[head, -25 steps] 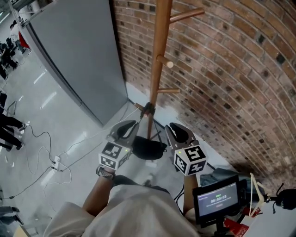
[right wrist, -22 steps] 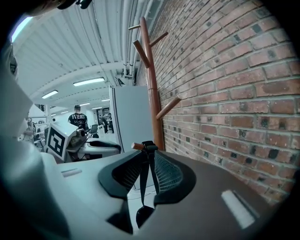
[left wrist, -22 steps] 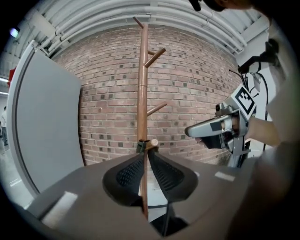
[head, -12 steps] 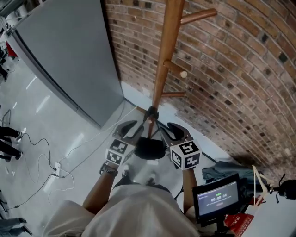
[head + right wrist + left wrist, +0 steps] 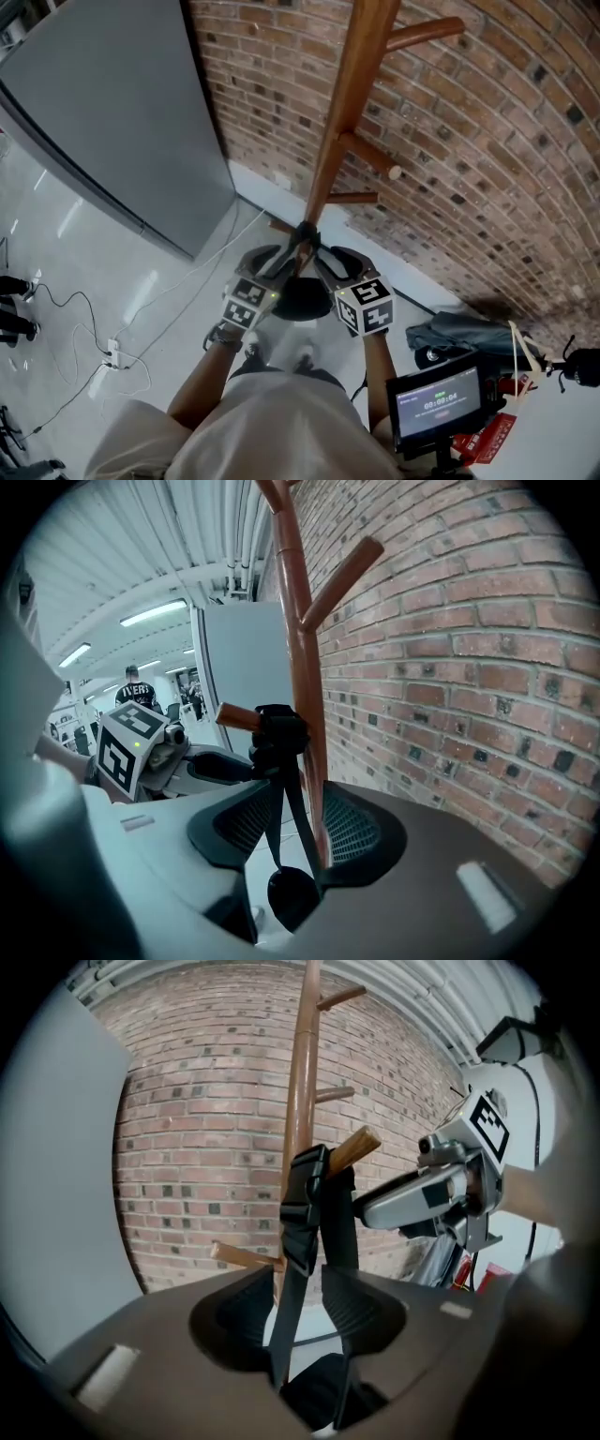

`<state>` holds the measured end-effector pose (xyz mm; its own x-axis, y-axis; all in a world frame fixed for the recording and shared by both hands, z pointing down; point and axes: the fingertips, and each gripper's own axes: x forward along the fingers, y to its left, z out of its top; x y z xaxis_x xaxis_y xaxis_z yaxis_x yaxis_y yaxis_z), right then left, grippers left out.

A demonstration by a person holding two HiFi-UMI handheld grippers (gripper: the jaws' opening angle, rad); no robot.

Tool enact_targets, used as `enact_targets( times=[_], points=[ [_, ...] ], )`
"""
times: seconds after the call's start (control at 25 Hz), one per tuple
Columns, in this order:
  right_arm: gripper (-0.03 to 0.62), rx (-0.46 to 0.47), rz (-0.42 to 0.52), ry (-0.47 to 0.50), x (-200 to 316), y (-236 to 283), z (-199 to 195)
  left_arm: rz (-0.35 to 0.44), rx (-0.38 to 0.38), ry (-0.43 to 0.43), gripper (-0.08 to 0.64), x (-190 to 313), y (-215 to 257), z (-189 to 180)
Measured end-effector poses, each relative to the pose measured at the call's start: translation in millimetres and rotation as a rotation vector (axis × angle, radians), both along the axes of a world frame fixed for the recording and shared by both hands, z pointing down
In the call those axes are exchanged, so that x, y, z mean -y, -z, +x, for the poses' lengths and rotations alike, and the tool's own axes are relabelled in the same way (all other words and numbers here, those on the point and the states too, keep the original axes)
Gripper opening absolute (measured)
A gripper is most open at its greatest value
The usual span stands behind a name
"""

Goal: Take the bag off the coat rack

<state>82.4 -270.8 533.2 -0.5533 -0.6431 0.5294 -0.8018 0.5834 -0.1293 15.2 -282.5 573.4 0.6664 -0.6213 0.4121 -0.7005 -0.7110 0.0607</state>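
A small black bag (image 5: pixel 302 298) hangs by its black strap (image 5: pixel 305 234) from a low peg of the wooden coat rack (image 5: pixel 349 103) in front of the brick wall. My left gripper (image 5: pixel 274 262) and right gripper (image 5: pixel 330 262) flank the strap from either side. Both have just been opening their jaws. In the left gripper view the strap (image 5: pixel 286 1321) runs down between the open left gripper (image 5: pixel 295 1283) without being pinched, and the bag (image 5: pixel 319 1396) hangs below. In the right gripper view the strap (image 5: pixel 279 813) passes between the open right gripper (image 5: pixel 286 808), beside the pole (image 5: pixel 302 677).
A grey panel (image 5: pixel 112 112) stands left of the rack. Cables (image 5: pixel 112 356) trail over the pale floor. A dark bundle (image 5: pixel 459 333) lies by the wall at right, near a small screen (image 5: pixel 436 403). Upper pegs (image 5: pixel 422 33) jut from the pole. People stand far off (image 5: pixel 136 697).
Both grippers have sunk and drawn in round the strap under the peg, and their jaws have opened wider. The bag still hangs on the peg.
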Motion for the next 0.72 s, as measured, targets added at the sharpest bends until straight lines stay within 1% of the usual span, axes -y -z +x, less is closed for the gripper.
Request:
enact_targets(
  times=[0.24, 0.36, 0.52, 0.72],
  points=[
    [0.176, -0.005, -0.036, -0.019, 3.3, -18.0, -9.6, -0.028, 0.022, 0.001, 0.16, 8.6, -16.5, 5.5],
    [0.178, -0.026, -0.039, -0.027, 7.6, -24.4, -11.1, -0.04, 0.045, 0.015, 0.16, 14.1, -26.0, 7.4],
    [0.178, -0.043, -0.05, -0.042, 14.9, -33.1, -11.1, -0.047, 0.049, 0.01, 0.157, 21.6, -32.3, 10.3],
    [0.174, -0.057, -0.058, -0.062, 23.0, -45.8, -12.6, -0.043, 0.043, -0.001, 0.122, 27.8, -35.7, 14.5]
  ],
)
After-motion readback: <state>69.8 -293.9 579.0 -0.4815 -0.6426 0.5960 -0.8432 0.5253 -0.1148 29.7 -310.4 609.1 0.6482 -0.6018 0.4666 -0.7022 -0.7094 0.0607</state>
